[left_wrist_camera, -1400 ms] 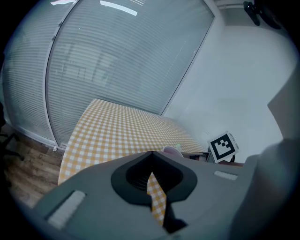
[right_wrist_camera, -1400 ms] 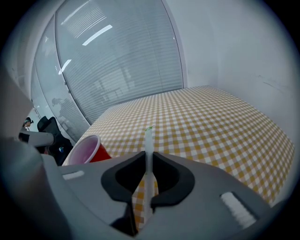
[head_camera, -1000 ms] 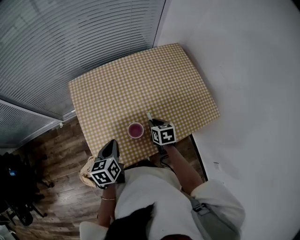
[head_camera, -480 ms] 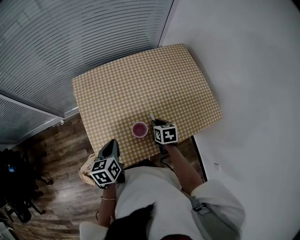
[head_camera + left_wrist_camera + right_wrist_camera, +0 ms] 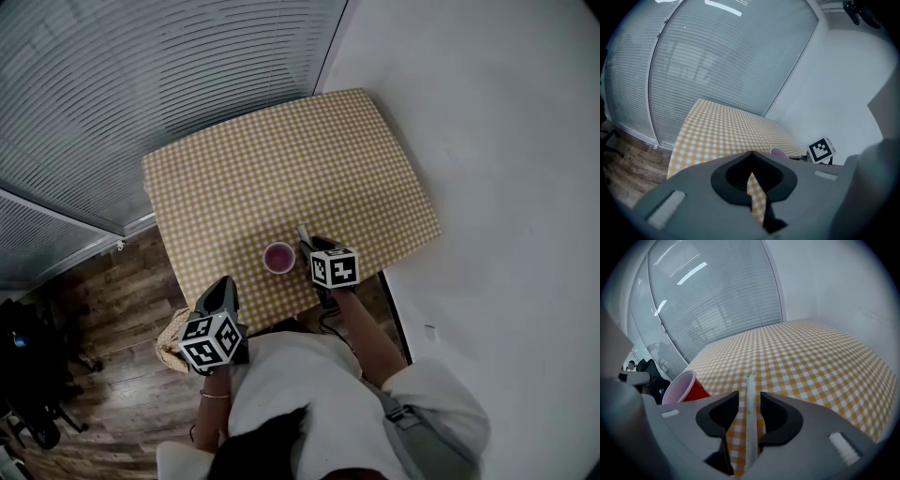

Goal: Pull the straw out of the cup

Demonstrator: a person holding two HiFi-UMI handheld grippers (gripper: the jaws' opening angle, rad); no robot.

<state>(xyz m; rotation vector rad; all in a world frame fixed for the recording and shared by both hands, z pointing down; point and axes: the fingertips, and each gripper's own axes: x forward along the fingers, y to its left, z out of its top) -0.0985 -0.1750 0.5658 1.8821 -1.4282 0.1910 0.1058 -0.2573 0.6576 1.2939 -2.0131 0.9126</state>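
Releasing: the right gripper [image 5: 749,397] has just been opening its jaws; they stand apart, the straw [image 5: 751,383] loose between them on the table [image 5: 820,357], just beside the cup [image 5: 682,387]. Recommend withdrawing straight back, brushing neither. Left gripper [image 5: 751,157] closed, empty.

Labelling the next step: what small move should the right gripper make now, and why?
Probably back the right gripper up off the thin white straw. Its jaws have just been opening, the straw lies loose between them on the yellow-checked table, outside the red plastic cup.
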